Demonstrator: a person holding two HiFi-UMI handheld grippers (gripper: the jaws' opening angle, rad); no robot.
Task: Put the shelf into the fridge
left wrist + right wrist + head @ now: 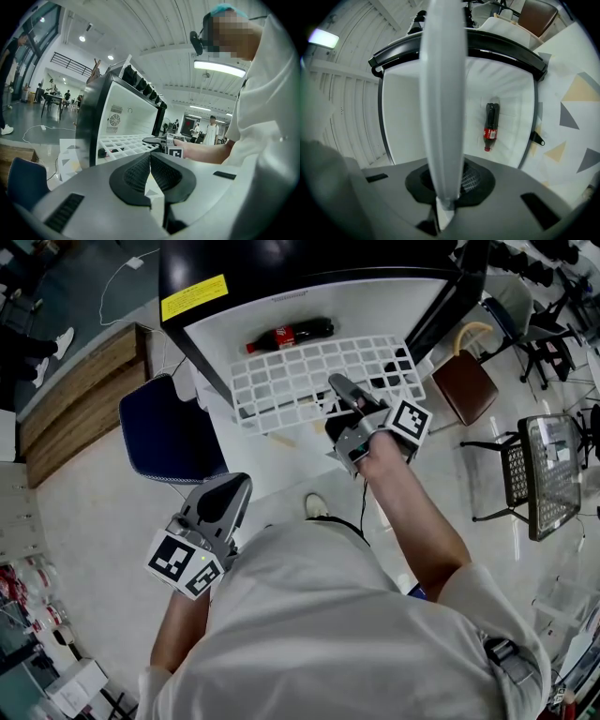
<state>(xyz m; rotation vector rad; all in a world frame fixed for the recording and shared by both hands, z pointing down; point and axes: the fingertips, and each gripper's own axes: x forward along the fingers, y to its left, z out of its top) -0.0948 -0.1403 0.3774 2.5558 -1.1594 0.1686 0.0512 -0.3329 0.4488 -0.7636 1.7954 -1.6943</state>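
A white grid shelf (309, 376) is held about level at the mouth of the open black fridge (309, 259), with its far part reaching into the white interior. My right gripper (342, 390) is shut on the shelf's near edge. In the right gripper view the shelf (443, 93) runs edge-on between the pads of that gripper (445, 187). A cola bottle (291, 334) lies inside the fridge beyond the shelf. My left gripper (230, 491) hangs low at the left, away from the fridge, shut with nothing in it (150, 171). From there the shelf (124, 143) shows in the fridge opening.
A dark blue chair (169, 432) stands left of the fridge, close to my left gripper. A brown seat (466, 385) and a black mesh chair (548, 474) stand to the right. The fridge door (441, 306) is swung open at the right. Several people stand far off in the room.
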